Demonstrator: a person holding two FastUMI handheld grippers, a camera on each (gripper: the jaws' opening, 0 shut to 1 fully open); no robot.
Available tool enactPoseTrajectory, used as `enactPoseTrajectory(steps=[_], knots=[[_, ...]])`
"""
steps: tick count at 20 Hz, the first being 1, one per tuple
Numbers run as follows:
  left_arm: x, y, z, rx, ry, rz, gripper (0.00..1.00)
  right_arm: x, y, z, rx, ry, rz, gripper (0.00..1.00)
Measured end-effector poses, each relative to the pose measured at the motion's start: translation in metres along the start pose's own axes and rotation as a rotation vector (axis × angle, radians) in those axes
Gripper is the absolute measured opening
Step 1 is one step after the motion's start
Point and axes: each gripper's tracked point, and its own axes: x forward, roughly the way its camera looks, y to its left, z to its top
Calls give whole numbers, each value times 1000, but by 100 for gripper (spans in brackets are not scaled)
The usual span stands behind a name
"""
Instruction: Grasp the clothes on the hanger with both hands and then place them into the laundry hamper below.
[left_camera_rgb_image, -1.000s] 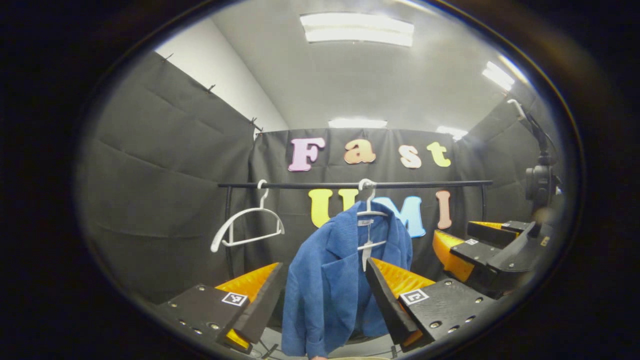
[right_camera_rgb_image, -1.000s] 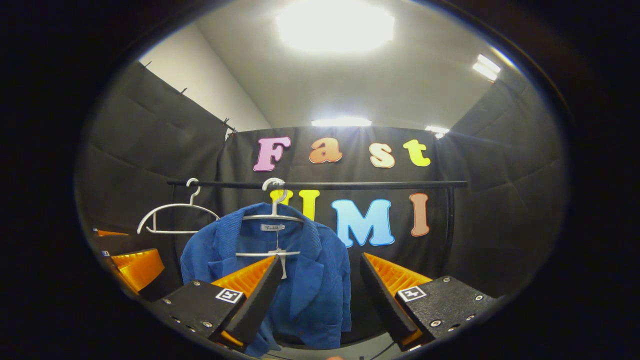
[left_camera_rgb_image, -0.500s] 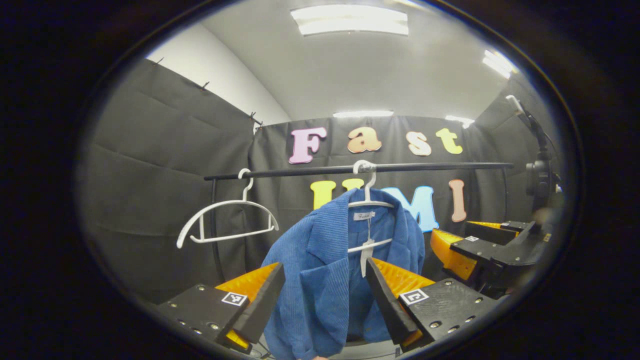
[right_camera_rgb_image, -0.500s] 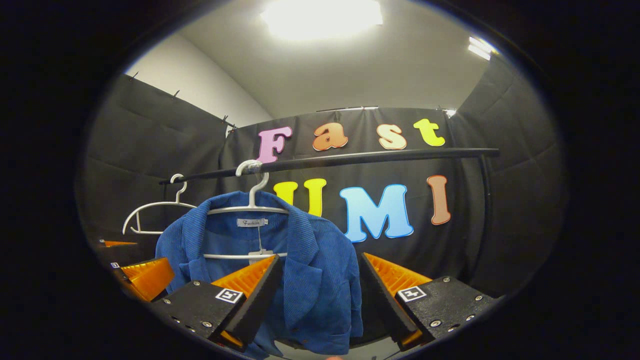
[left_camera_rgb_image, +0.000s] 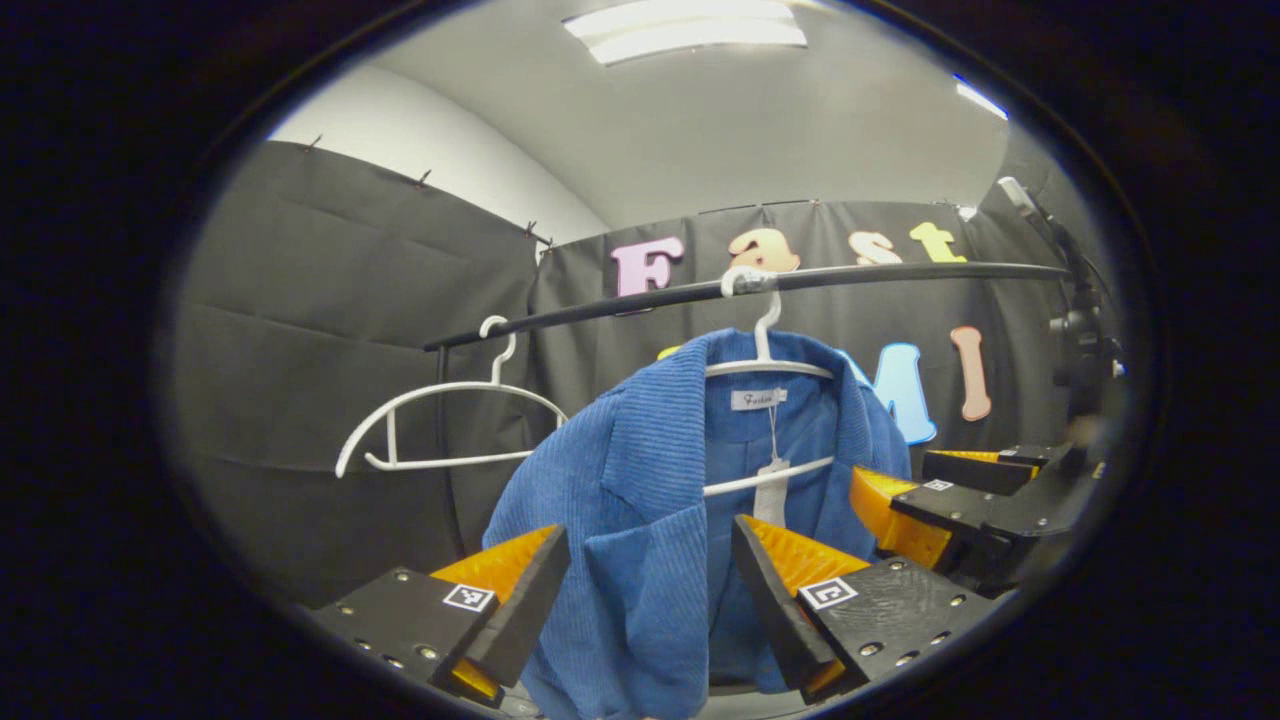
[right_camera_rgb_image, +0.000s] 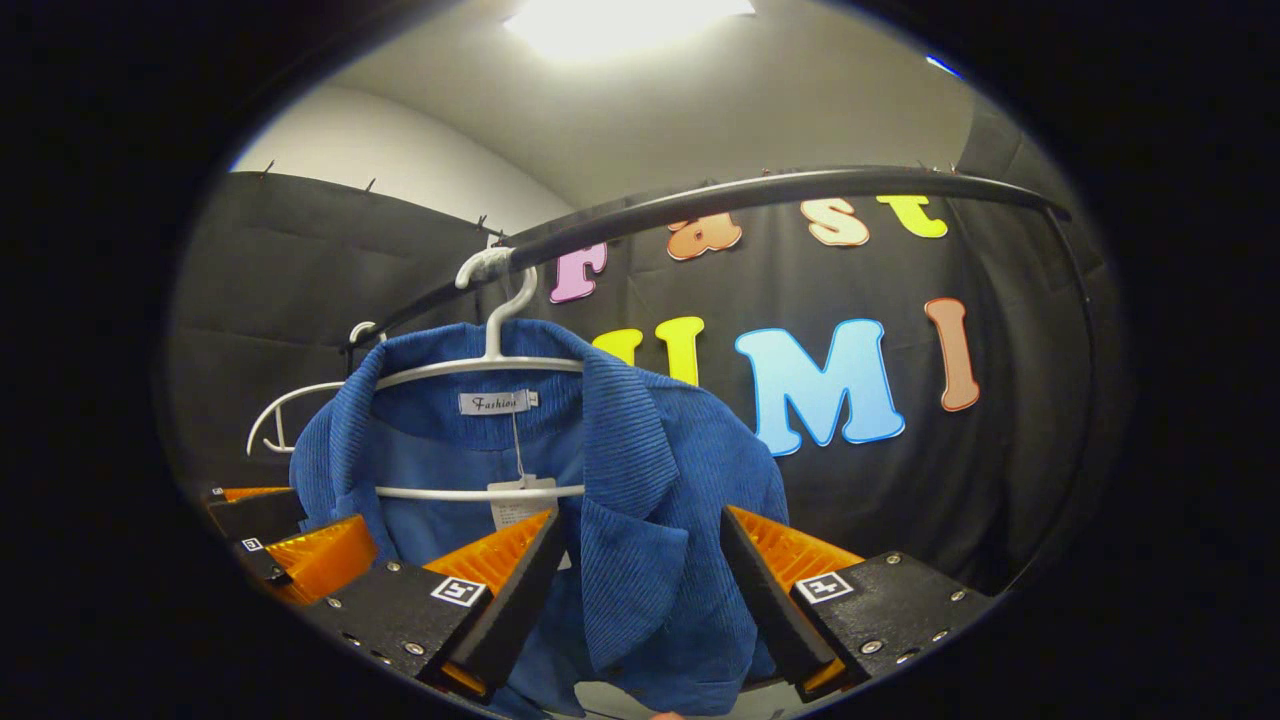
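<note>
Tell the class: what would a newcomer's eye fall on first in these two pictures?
First, the blue jacket, draped on a white hanger hooked over the black rail. Next, the open fingers of the right hand-held gripper and the left hand-held gripper, each framing the jacket's front. An empty white hanger hangs further along the rail.

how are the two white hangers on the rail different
The hanger on the right carries the blue jacket, its shoulders and crossbar partly covered by cloth; the hanger on the left is bare. The loaded hanger looks nearer and bigger in the left gripper view; the bare one hangs farther along, beside the rail's upright post. Both are white, the same shape, with hooks over the black rail.
</note>
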Motion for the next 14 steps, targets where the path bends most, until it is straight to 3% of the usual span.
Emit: enactPoseTrajectory(steps=[3,10,12,13,14], knots=[[10,-1,-15,7,23,29,100,17,2,-18,-4,25,22,96],[35,-1,-37,20,46,95,99,49,-14,-41,0,40,-11,96],[35,1,-39,37,52,115,94,53,-12,-43,3,43,0,86],[35,3,-40,39,52,121,99,55,-10,-43,8,44,9,77],[36,5,-39,39,45,128,90,55,-8,-42,10,42,14,72]])
